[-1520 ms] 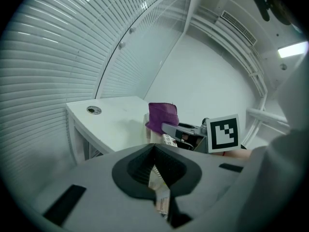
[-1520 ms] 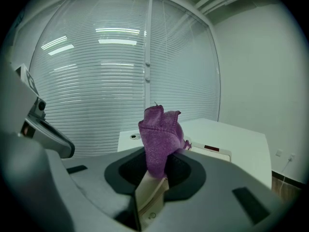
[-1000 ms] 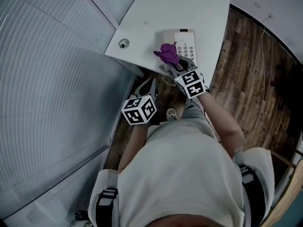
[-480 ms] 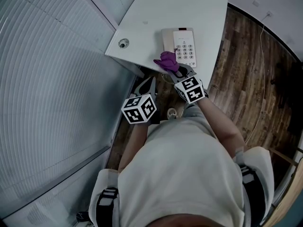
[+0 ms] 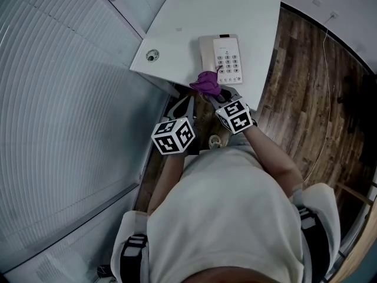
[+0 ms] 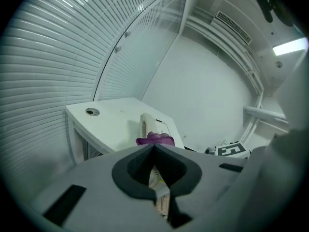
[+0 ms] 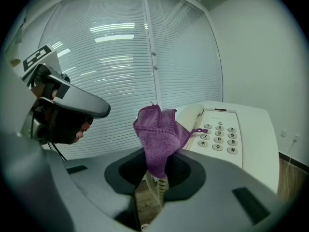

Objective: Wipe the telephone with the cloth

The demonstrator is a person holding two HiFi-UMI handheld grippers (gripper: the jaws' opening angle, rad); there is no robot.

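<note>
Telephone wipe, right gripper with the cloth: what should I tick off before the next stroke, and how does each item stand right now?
1. Grip on the cloth: ok. The right gripper is shut on the purple cloth.
2. Cloth touching the telephone: cannot tell. In the head view it overlaps the near left corner, but contact does not show.
3. Handset lying in its cradle: ok.
4. Left gripper out of the wiping path: ok. It is shut, empty and short of the table.
5. Telephone braced against sliding: not ok. Nothing holds it.
</note>
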